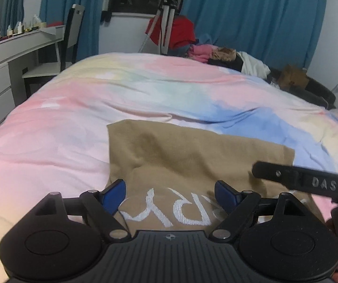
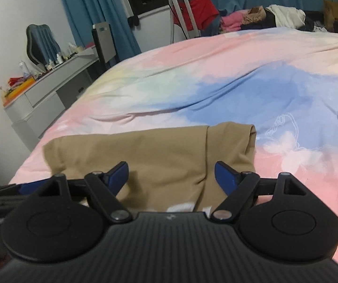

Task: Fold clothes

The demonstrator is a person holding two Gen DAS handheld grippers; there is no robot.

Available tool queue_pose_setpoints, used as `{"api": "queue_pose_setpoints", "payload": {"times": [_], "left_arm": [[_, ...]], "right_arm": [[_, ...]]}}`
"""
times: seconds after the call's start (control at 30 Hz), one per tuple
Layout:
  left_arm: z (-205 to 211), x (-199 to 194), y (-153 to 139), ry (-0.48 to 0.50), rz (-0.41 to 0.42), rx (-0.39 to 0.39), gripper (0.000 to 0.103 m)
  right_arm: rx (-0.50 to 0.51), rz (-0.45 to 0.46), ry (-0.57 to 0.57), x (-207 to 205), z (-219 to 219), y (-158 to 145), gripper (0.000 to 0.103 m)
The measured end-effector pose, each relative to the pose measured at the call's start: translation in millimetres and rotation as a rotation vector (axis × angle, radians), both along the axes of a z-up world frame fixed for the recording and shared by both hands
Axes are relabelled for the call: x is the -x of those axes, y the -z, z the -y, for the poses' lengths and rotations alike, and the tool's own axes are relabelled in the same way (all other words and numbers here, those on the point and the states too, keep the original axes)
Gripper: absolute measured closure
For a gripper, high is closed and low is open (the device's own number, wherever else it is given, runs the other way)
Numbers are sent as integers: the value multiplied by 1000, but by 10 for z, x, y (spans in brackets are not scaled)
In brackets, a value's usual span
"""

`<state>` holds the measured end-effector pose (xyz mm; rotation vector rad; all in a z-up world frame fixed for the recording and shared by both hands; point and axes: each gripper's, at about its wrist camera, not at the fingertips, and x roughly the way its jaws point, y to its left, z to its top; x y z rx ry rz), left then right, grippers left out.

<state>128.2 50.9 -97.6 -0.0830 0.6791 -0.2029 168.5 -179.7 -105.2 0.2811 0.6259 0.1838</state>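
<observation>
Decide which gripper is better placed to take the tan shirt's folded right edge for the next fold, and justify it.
Right, probably. The open right gripper faces the folded edge of the tan shirt, while the open left gripper hangs over its white lettering.

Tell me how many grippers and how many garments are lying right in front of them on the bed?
Grippers: 2, the left gripper and the right gripper, both open
Tan garments: 1, the tan shirt with white lettering, partly folded on the pastel bedspread
Total: 3
</observation>
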Motion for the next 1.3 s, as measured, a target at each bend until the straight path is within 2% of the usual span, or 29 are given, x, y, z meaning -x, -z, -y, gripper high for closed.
{"api": "queue_pose_setpoints", "payload": {"times": [0.23,0.33,0.57,0.7,0.8,0.87,0.97,1.07,1.2,1.27,1.3], "left_arm": [[-28,442,-230,21,50,-4,19],[-12,648,-285,51,67,-28,19],[37,666,-75,50,-37,-88,18],[60,666,-14,52,-44,-117,17],[61,688,-33,47,-55,-123,17],[18,741,-128,34,-72,-82,18],[-103,910,-340,46,-64,77,16],[-220,1010,-407,72,-88,249,11],[-405,869,-91,51,-332,567,11],[-484,765,102,6,-410,667,11],[-513,718,180,-29,-428,687,11]], "right_arm": [[43,30,39,518,-32,-212,21],[52,22,42,619,-32,-246,21],[50,-87,49,580,37,-77,21],[13,-127,58,532,82,16,21],[22,-129,55,540,76,23,21],[22,-132,55,537,76,25,21],[16,-138,58,527,90,26,21],[8,-148,64,512,104,24,21],[-5,-162,78,492,122,25,21],[-8,-166,85,498,123,23,21],[-10,-167,89,500,124,21,21]]}}
